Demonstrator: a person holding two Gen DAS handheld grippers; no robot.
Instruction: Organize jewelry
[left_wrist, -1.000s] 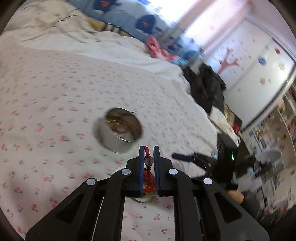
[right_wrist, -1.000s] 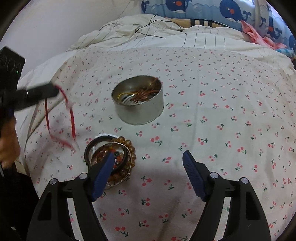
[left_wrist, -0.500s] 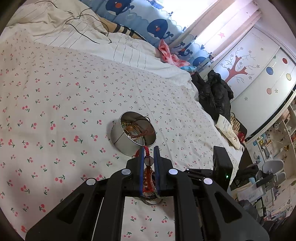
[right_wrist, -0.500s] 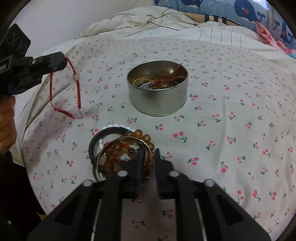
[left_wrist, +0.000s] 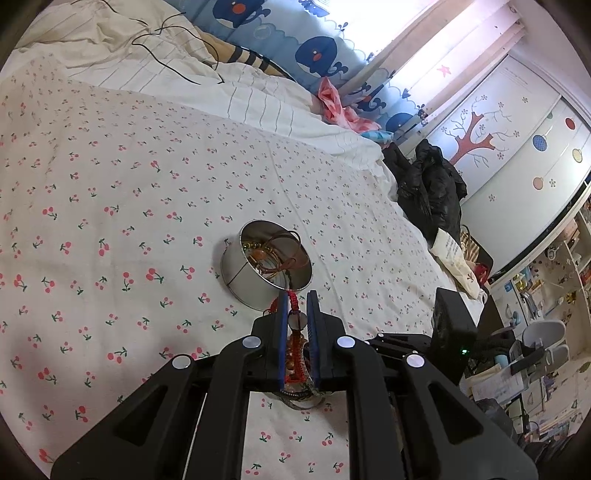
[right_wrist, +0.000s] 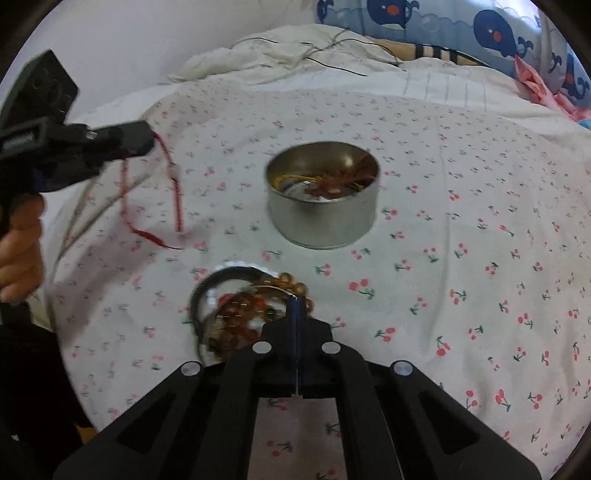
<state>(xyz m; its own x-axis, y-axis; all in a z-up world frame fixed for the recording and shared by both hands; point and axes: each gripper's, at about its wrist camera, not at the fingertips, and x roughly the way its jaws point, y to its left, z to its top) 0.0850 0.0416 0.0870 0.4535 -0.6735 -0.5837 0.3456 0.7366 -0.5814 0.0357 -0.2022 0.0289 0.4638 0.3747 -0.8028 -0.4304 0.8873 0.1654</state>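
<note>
The bed (right_wrist: 461, 229) carries all the jewelry under a cherry-print sheet. One round tin (right_wrist: 323, 199) stands upright at its middle, already holding tangled cords and chains. One heap of bead bracelets (right_wrist: 240, 314) lies just in front of the tin, nearer the right claw (right_wrist: 297, 306), whose jaws are fully closed at the heap's edge; whether they pinch a bead strand cannot be told. The left claw (left_wrist: 295, 314) is clamped on one red cord bracelet (right_wrist: 173, 192), which hangs down, with the tin directly ahead and slightly below.
</note>
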